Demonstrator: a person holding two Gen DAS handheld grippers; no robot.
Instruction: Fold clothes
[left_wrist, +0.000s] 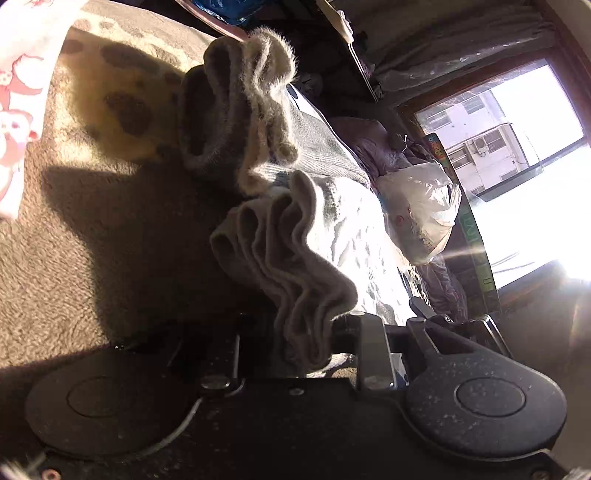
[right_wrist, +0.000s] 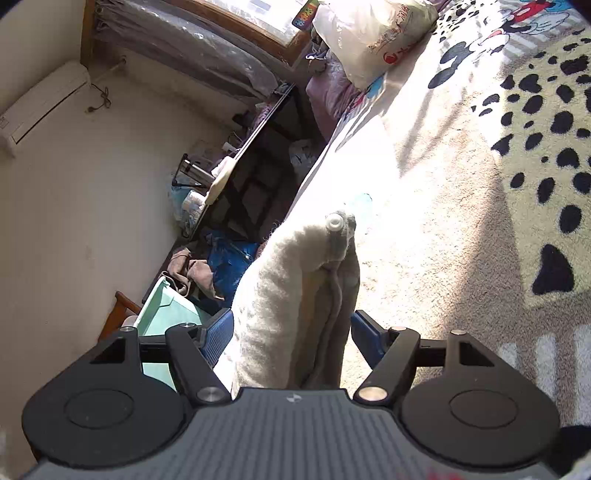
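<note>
A grey fuzzy knit garment (left_wrist: 255, 173) is bunched in thick ruffled folds in the left wrist view. My left gripper (left_wrist: 306, 343) is shut on its folded edge, which fills the gap between the dark jaws. In the right wrist view the same garment (right_wrist: 291, 295) shows as a cream and grey fleece wad with a white button (right_wrist: 335, 221) and a thin cord. My right gripper (right_wrist: 291, 339) is shut on it, blue pads (right_wrist: 218, 339) pressing both sides. The cloth hangs over a spotted fleece blanket (right_wrist: 517, 155) on the bed.
A white plastic bag (left_wrist: 421, 210) lies near a bright window (left_wrist: 517, 158). Beside the bed stand a dark rack (right_wrist: 258, 177), a green bin (right_wrist: 166, 314) and blue cloth (right_wrist: 229, 269). A cartoon-print sheet (right_wrist: 498, 29) covers the bed's far end.
</note>
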